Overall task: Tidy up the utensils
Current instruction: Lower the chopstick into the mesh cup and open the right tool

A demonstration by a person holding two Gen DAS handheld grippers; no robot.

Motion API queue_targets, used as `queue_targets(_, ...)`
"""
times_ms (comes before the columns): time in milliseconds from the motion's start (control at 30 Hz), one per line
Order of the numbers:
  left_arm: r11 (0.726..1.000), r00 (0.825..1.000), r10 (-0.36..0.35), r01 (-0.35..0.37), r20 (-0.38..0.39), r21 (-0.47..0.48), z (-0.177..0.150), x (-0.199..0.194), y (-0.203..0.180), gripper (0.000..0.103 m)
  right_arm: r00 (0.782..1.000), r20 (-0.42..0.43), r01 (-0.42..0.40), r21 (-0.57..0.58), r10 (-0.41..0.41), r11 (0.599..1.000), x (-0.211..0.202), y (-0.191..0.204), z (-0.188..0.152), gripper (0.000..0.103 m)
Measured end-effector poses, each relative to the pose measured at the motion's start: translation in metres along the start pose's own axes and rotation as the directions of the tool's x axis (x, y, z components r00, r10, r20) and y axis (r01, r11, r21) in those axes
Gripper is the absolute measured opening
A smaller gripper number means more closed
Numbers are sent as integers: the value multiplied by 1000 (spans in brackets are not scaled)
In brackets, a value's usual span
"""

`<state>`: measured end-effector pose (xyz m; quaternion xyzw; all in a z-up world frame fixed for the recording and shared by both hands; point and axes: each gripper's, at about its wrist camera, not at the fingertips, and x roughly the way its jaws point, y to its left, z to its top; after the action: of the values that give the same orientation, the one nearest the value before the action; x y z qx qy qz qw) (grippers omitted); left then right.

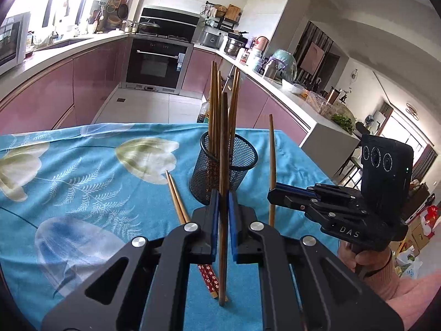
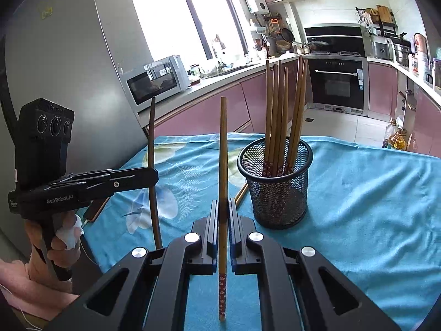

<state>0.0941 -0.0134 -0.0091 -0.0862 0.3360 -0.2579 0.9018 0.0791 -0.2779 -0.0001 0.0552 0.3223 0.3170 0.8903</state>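
Above blue tablecloth [image 1: 82,165], each claw, left [image 1: 223,201] and right [image 2: 223,209], clenches one upright chopstick [image 1: 223,165].

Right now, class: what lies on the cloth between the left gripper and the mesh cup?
In the left wrist view, a pair of chopsticks lies on the blue cloth, running from under the left gripper toward the mesh cup.
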Motion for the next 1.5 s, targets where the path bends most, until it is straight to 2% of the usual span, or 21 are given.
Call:
queue_targets(433,1000,998,-28,28,58,0,18,-8,-10,7,996,85,9,-6,-9,1000,-21,-5,20,6)
queue_targets(967,1000,994,-28,27,108,17,46,-8,-17,7,984,173,46,-28,-40,999,-45,-12,53,6)
queue_targets(1500,998,980,-35,24,196,59,81,-30,-32,7,968,246,62,-54,-47,997,-59,-14,82,6)
